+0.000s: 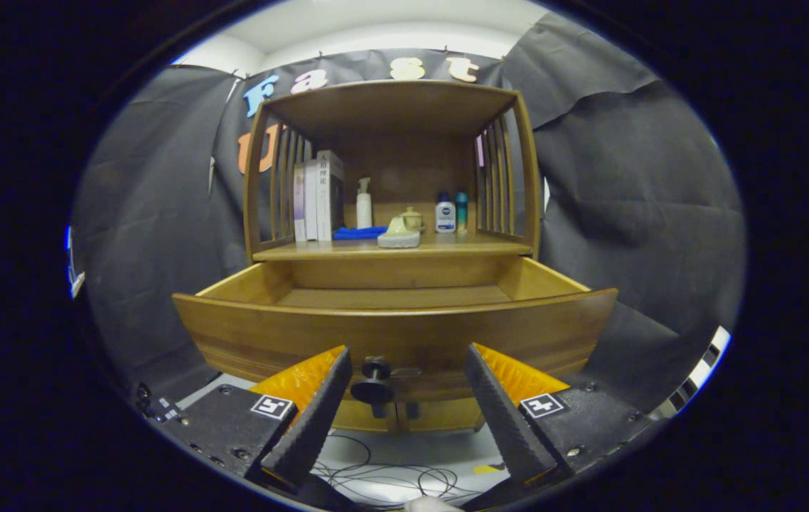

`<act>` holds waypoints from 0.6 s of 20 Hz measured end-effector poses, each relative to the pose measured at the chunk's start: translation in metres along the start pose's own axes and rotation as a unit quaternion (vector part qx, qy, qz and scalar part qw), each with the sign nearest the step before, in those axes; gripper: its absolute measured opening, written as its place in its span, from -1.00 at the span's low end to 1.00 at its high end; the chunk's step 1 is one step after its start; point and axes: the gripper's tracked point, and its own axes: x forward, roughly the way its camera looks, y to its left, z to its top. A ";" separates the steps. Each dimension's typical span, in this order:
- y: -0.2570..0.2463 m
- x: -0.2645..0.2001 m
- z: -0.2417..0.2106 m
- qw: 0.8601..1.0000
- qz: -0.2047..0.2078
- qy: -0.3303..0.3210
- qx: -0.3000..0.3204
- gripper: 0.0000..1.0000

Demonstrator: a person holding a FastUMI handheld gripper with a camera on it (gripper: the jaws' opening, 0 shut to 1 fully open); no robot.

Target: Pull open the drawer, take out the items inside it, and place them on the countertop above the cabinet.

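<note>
A wooden cabinet stands ahead with its drawer point(396, 328) pulled out toward me; the part of the drawer floor I can see is bare. A dark round knob point(374, 382) sits on the drawer front, between my fingers and closer to the left one. My gripper point(404, 366) is open, fingers spread wide, touching nothing. On the countertop point(447, 247) above the drawer rest a pale green and white item point(399, 233), a small lidded pot point(412, 217) behind it and a blue cloth point(358, 232).
Also on the countertop: upright books point(318, 195) at the left, a white pump bottle point(364, 204), and two small bottles point(451, 212) at the right. Slatted sides and a top shelf point(390, 107) enclose it. Cables point(390, 476) lie on the floor below the drawer.
</note>
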 end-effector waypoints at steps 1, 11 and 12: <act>0.005 0.004 -0.002 1.000 0.002 -0.001 -0.005 1.00; 0.008 0.035 -0.025 1.000 -0.015 0.002 -0.027 1.00; 0.007 0.038 -0.028 1.000 -0.016 0.006 -0.024 1.00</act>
